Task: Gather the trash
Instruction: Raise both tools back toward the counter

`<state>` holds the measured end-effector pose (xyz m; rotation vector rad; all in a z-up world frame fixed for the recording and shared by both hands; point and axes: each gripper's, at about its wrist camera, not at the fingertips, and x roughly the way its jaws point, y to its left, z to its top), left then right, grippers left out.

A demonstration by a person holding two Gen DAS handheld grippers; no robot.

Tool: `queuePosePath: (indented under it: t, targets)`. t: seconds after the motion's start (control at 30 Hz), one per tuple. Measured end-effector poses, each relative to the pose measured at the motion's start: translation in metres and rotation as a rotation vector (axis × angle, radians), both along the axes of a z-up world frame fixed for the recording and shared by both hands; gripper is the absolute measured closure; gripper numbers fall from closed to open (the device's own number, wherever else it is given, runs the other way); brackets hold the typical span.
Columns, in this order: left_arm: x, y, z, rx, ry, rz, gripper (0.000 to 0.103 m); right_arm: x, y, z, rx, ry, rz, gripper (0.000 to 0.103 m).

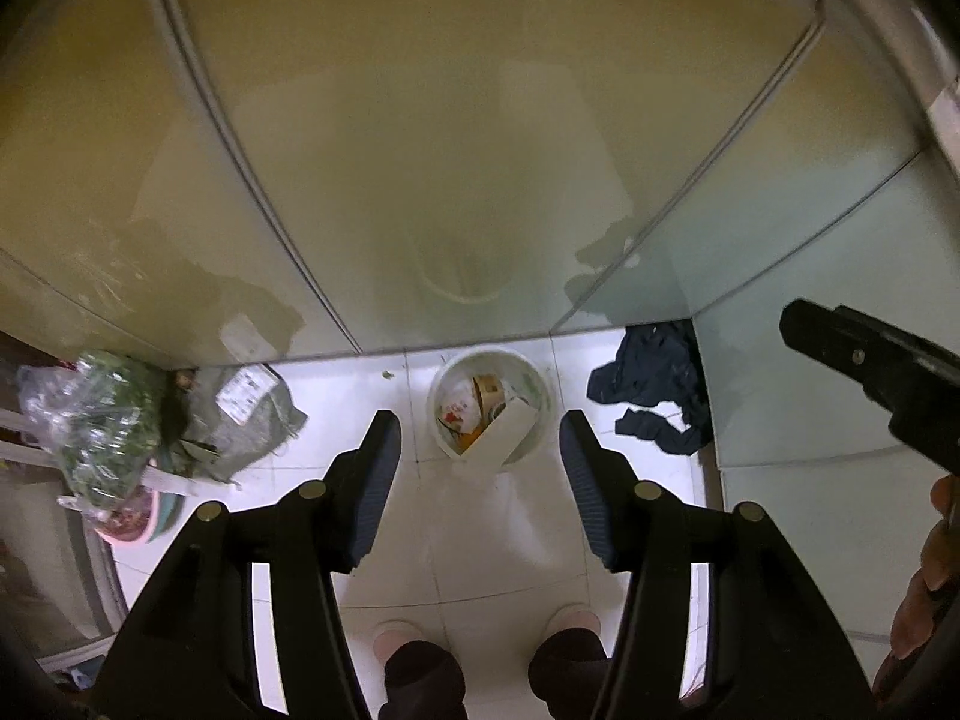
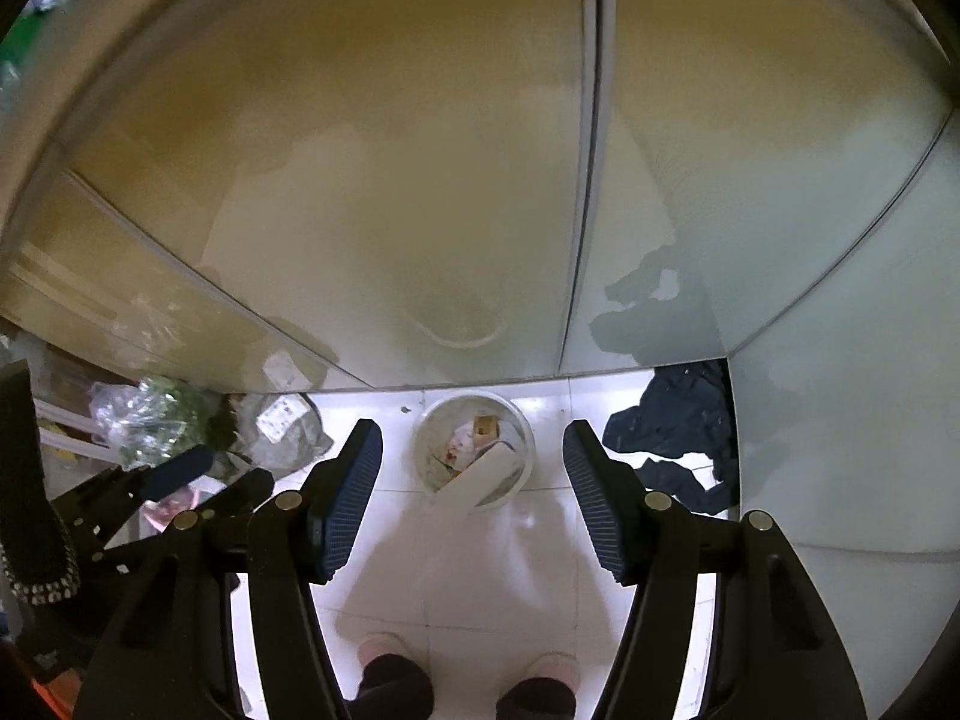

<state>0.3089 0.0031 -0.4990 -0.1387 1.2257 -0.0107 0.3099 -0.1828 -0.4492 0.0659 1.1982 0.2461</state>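
Fingers (image 1: 372,480) of both grippers hang spread and empty, framing the full bin (image 1: 489,402) below for emptying.

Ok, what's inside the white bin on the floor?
The white bin holds a white carton leaning at its near rim, and red-and-orange printed wrappers. Anything beneath them, and the bin's bottom, is covered.

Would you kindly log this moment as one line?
left gripper: open, empty | right gripper: open, empty | bin: on floor, holds trash | dark cloth: right of bin
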Motion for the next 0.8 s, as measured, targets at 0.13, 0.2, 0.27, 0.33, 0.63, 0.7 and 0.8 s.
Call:
queuePosePath:
  t: [0.13, 0.2, 0.27, 0.33, 0.63, 0.7, 0.8]
  targets:
    - [-0.008, 0.012, 0.061, 0.002, -0.042, 0.010, 0.049, -0.011, 0.008, 0.057, 0.003, -0.034, -0.002, 0.044]
    - [-0.013, 0.020, 0.096, -0.001, -0.074, 0.017, 0.049, -0.017, 0.011, 0.082, 0.007, -0.051, -0.005, 0.044]
    - [-0.019, 0.029, 0.132, 0.001, -0.108, 0.022, 0.049, -0.023, 0.015, 0.111, 0.013, -0.069, -0.011, 0.044]
    - [-0.024, 0.037, 0.167, 0.003, -0.146, 0.023, 0.049, -0.031, 0.019, 0.143, 0.026, -0.095, -0.021, 0.044]
    - [-0.045, 0.069, 0.301, 0.006, -0.346, -0.008, 0.048, -0.062, 0.036, 0.272, 0.045, -0.293, -0.086, 0.044]
    - [-0.050, 0.076, 0.328, 0.002, -0.396, -0.020, 0.046, -0.069, 0.040, 0.296, 0.044, -0.340, -0.107, 0.044]
    - [-0.056, 0.078, 0.365, 0.010, -0.473, -0.040, 0.044, -0.077, 0.044, 0.325, 0.045, -0.407, -0.133, 0.044]
